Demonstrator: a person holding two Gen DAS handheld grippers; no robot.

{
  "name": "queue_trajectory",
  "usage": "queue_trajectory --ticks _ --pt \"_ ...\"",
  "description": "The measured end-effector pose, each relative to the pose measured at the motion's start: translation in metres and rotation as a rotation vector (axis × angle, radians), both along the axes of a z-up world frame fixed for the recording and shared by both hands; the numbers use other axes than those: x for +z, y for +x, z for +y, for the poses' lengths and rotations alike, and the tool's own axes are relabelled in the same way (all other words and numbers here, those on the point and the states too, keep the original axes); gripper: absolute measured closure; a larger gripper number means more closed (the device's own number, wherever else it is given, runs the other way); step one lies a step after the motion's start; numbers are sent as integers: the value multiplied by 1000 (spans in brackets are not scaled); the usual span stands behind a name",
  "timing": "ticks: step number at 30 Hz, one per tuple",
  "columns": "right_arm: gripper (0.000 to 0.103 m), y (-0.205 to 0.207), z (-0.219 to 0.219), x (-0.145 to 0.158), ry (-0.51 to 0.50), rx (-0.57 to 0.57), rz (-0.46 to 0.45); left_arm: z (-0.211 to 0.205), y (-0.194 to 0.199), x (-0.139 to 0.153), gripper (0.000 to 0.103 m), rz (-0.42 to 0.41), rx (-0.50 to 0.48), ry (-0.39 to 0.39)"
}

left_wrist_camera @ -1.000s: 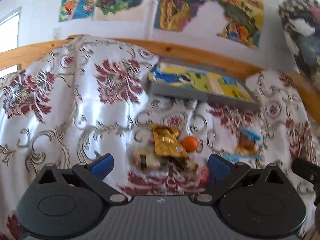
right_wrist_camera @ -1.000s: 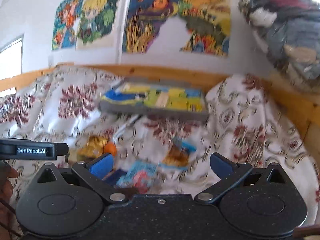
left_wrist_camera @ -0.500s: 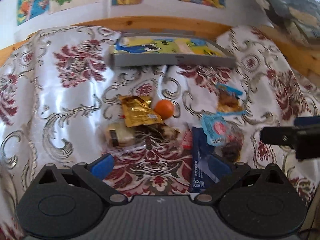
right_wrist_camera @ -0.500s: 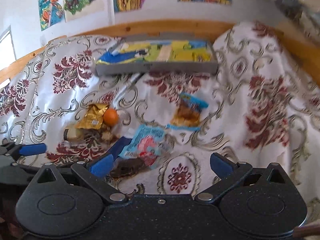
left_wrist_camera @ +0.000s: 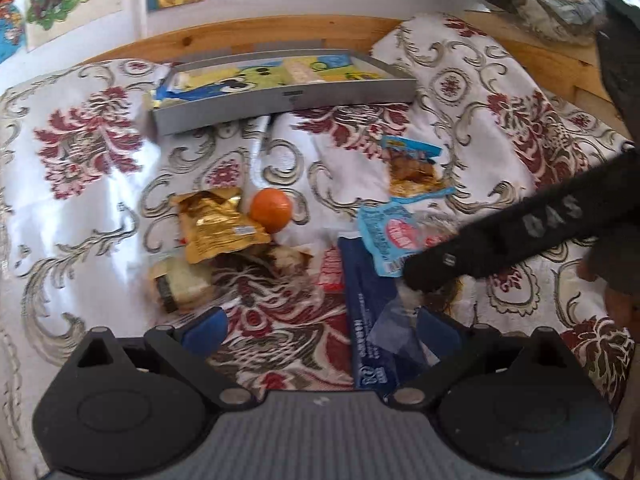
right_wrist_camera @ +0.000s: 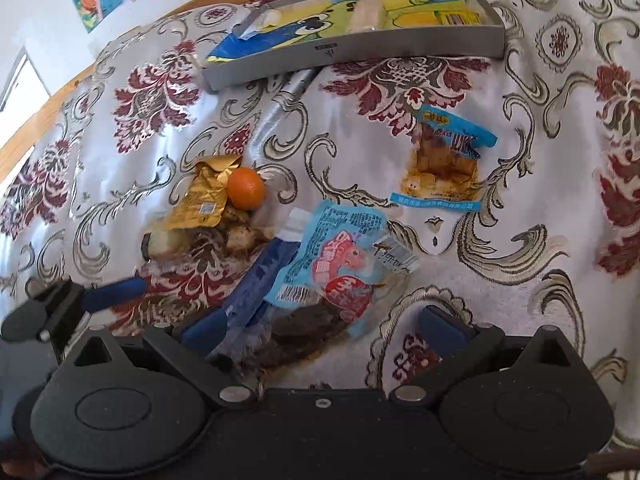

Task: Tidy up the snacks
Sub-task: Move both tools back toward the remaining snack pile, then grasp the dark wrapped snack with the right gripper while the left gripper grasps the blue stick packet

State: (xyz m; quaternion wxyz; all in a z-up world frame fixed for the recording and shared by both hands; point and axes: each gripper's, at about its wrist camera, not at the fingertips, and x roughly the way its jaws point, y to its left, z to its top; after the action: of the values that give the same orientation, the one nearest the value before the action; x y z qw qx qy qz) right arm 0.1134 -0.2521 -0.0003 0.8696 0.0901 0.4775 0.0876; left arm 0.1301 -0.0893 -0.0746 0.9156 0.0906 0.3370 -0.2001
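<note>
I take the orange (right_wrist_camera: 245, 188) as my landmark and go left to right. Touching its left side is the gold pouch (right_wrist_camera: 202, 198), with a pale wrapped cake (right_wrist_camera: 164, 242) just below that. Below and right of the orange lie the dark blue pack (right_wrist_camera: 256, 276) and, overlapping it, the pink-and-blue packet (right_wrist_camera: 338, 264). Further right of the orange, apart from the pile, is the brown snack bag (right_wrist_camera: 446, 164). Up beyond the orange sits the grey tray (right_wrist_camera: 360, 46), already lined with flat packs.

My left gripper (left_wrist_camera: 320, 326) is spread wide and holds nothing; my right gripper (right_wrist_camera: 322, 324) is also wide and empty, straddling the pink-and-blue packet.

My worry is that closing now could pinch the blue pack too, since they overlap, or snag the loose cloth (right_wrist_camera: 500, 280). The two grippers are also close enough to collide.
</note>
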Motion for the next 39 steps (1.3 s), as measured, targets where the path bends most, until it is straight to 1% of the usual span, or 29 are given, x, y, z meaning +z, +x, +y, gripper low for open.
queue_trajectory --ticks 3,7,9,11,13,15,20,23,24,25,29,31,33,34,36,39 --pt "1 7 -1 -5 17 -18 15 -5 5 -5 1 20 -40 -23" --pt "1 13 1 -12 -2 -27 39 -7 8 -12 1 47 -49 -66" --pt "1 10 4 -14 -32 -23 38 -4 9 -15 1 62 -40 -89" --pt "3 6 10 -15 -96 -7 37 0 10 -17 1 79 -36 -116" --pt "11 1 13 -16 -148 -4 28 3 11 -19 1 98 -38 -131" --pt "17 -2 12 -14 -172 -18 21 6 12 -19 1 103 -46 -140" --pt "25 -3 5 -13 -149 -46 21 11 13 -14 1 104 -47 -147" --pt "38 -4 2 -11 -148 -71 15 18 16 -9 1 105 -35 -178" --pt "46 -4 0 -10 -158 -88 11 21 17 -7 1 105 -24 -188" --pt "49 -4 -2 -10 -166 -100 9 23 18 -6 1 106 -12 -194" --pt "54 -5 -8 -8 -161 -122 5 26 22 -5 1 117 27 -206" --pt "63 -6 -7 -7 -175 -124 -7 24 22 -3 1 114 30 -202" --pt "64 -7 -6 -5 -206 -126 -27 21 20 -1 1 107 21 -199" --pt "66 -7 -5 -4 -211 -128 -32 18 19 0 1 106 12 -199" --pt "66 -7 -6 -4 -211 -129 -35 12 19 2 1 100 -12 -203" --pt "67 -8 -5 -3 -219 -126 -43 -3 21 2 1 102 -50 -178"
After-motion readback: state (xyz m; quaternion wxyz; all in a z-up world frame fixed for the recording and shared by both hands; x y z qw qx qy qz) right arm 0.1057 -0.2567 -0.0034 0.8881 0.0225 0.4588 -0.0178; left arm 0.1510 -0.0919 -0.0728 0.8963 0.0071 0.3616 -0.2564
